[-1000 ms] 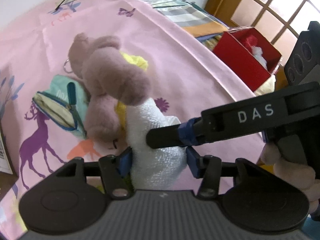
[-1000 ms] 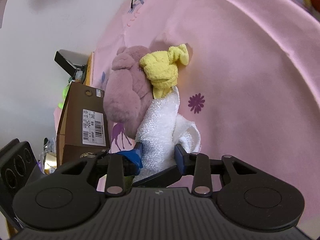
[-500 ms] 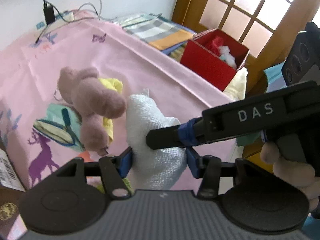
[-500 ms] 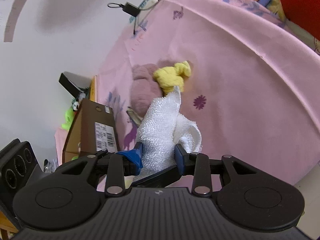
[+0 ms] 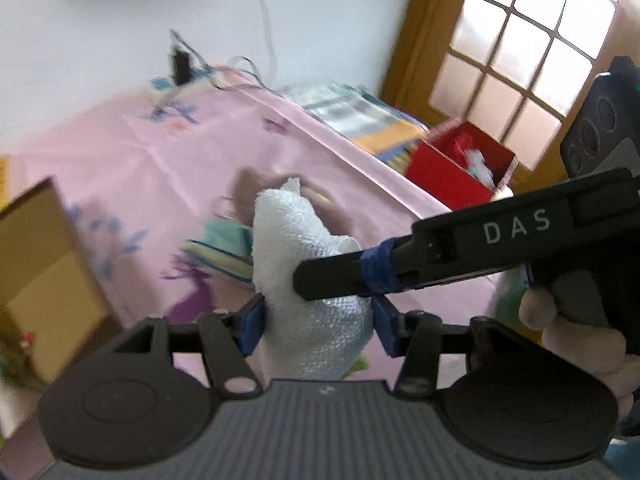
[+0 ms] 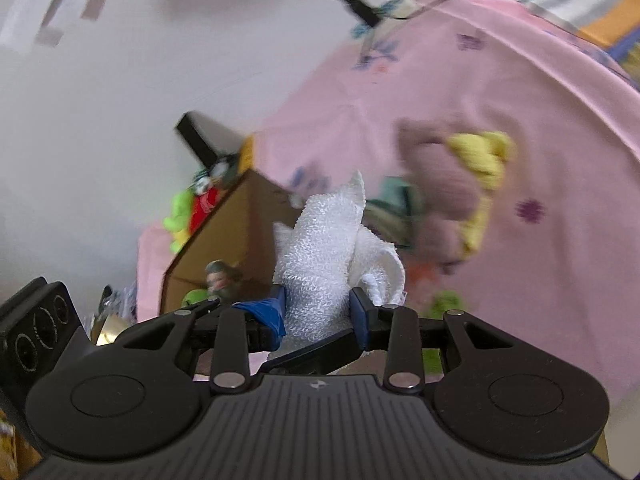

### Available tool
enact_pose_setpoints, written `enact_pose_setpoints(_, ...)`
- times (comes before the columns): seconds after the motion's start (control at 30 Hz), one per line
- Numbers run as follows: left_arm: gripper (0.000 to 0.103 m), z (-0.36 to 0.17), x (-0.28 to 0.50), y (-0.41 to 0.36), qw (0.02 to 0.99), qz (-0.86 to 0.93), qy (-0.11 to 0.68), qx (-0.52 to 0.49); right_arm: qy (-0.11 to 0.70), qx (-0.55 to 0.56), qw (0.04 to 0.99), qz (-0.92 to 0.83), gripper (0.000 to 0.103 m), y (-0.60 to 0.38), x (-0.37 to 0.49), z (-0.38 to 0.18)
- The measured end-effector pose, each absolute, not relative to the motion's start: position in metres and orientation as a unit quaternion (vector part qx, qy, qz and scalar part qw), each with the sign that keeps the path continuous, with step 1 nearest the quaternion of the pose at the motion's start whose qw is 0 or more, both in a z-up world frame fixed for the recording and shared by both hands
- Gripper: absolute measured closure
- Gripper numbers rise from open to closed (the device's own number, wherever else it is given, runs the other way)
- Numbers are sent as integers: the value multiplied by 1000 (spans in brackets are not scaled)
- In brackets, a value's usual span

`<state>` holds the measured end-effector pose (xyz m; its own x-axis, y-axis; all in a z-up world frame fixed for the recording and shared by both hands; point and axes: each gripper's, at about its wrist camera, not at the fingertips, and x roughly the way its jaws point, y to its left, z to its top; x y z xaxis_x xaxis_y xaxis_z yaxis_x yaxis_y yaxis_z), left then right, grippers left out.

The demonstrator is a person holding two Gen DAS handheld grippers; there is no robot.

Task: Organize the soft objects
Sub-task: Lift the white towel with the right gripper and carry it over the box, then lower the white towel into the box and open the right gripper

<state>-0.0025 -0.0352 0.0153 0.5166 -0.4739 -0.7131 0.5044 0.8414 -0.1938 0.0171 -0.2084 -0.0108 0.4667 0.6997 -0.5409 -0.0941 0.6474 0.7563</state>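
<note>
A white towel hangs in the air above the pink bedsheet, held by both grippers at once. My left gripper is shut on its lower part, blue pads pressing either side. My right gripper is shut on the white towel too; one of its black fingers crosses the left wrist view from the right, with a hand behind it. Down on the sheet lie a mauve plush toy, a yellow cloth and a teal zip pouch.
A red box with soft items stands off the bed's far right edge, near a wooden glazed door. A brown cardboard box stands at the left with toys beside it. Folded fabrics and cables lie at the back.
Both grippers have risen with the white towel, lifting it clear of the plush toy and yellow cloth, which now lie farther below. The views have tilted up toward the wall and door.
</note>
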Motion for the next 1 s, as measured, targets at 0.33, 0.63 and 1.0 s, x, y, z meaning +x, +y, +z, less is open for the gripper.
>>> enact_pose_setpoints(0.33, 51, 46, -4, 63, 915, -197, 351, -16, 412, 282, 794, 346, 84, -116, 48, 28)
enact_pose_setpoints(0.63, 52, 42, 26, 139, 932, -135, 332, -58, 393, 216, 798, 402, 84, -34, 91, 42)
enact_pose_setpoints(1.0, 51, -28, 85, 180, 894, -63, 424, -127, 490, 134, 752, 420, 84, 37, 153, -8)
